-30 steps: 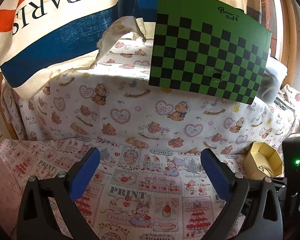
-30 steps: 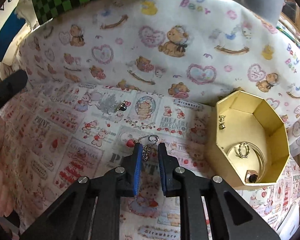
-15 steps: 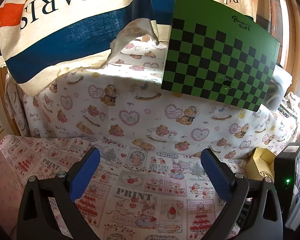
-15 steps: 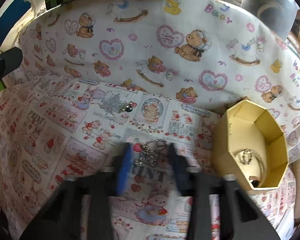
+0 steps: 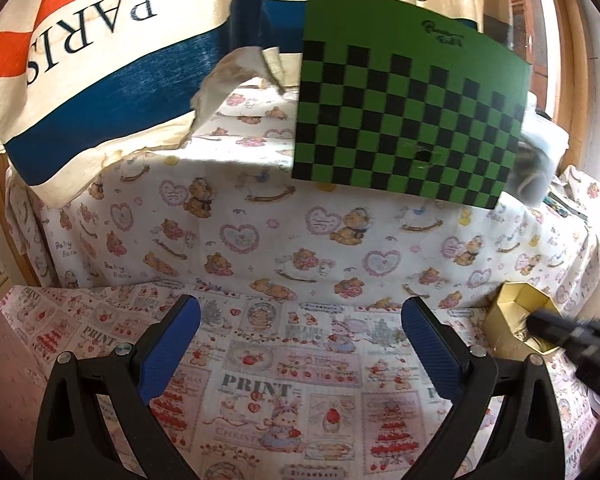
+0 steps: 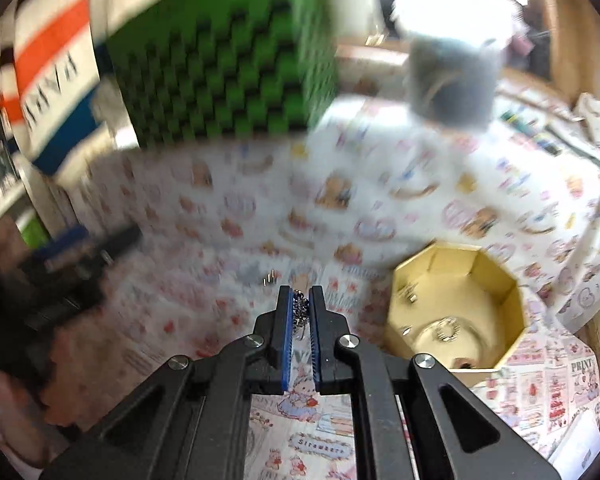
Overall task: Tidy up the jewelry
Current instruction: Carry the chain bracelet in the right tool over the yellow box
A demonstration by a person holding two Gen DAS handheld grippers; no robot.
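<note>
A printed tablecloth [image 5: 260, 384] covered the table. The left gripper [image 5: 300, 344] stood wide, nothing between its blue pads. The gold octagonal box [image 6: 496, 280] held rings. The right gripper [image 6: 301, 300] clenched a small chain charm [image 6: 300, 314] beside it.

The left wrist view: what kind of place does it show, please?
Probably a room in a home, set up for recording. Children's teddy-bear cloth covers a raised ledge, a "PARIS" striped fabric hangs behind, and a green checkerboard stands on the ledge.
</note>
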